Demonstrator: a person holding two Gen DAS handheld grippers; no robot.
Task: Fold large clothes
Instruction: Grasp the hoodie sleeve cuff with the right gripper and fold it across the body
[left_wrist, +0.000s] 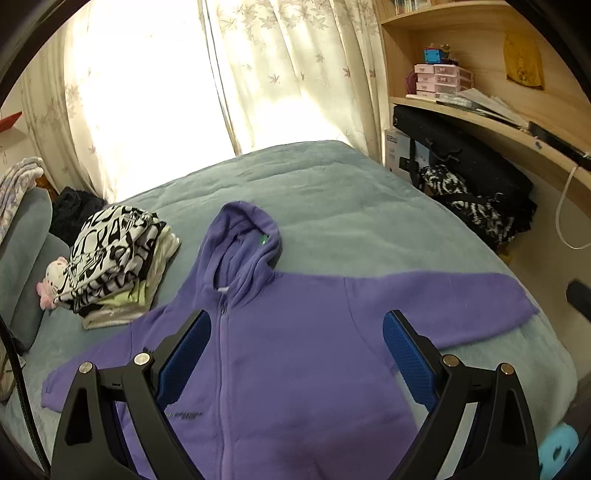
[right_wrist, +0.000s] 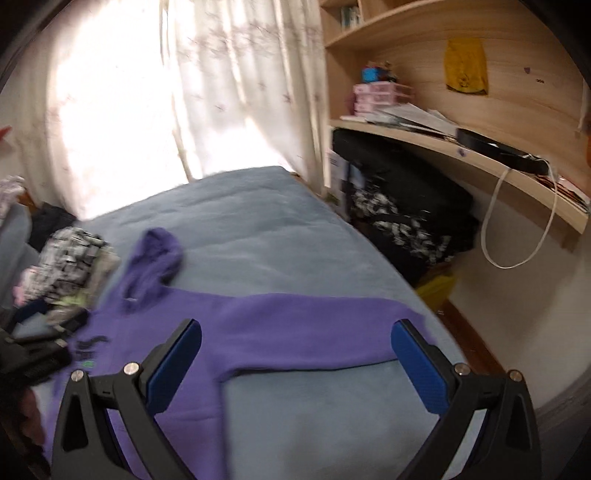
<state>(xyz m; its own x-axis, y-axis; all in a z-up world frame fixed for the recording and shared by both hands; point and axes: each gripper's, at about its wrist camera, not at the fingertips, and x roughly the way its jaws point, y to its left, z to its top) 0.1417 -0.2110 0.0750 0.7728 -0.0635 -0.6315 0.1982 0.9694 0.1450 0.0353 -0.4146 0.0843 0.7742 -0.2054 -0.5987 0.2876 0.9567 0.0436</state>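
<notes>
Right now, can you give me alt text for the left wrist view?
A purple zip hoodie lies flat, front up, sleeves spread, on a blue-grey bed. The left gripper hovers over its chest, jaws open. A stack of folded clothes sits left of the hood.

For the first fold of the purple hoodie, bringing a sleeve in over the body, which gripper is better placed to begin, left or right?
Probably the right gripper. It is open, and the outstretched sleeve lies flat directly between its fingers. The left gripper, also open, hovers over the hoodie's zippered chest, farther from either cuff.
</notes>
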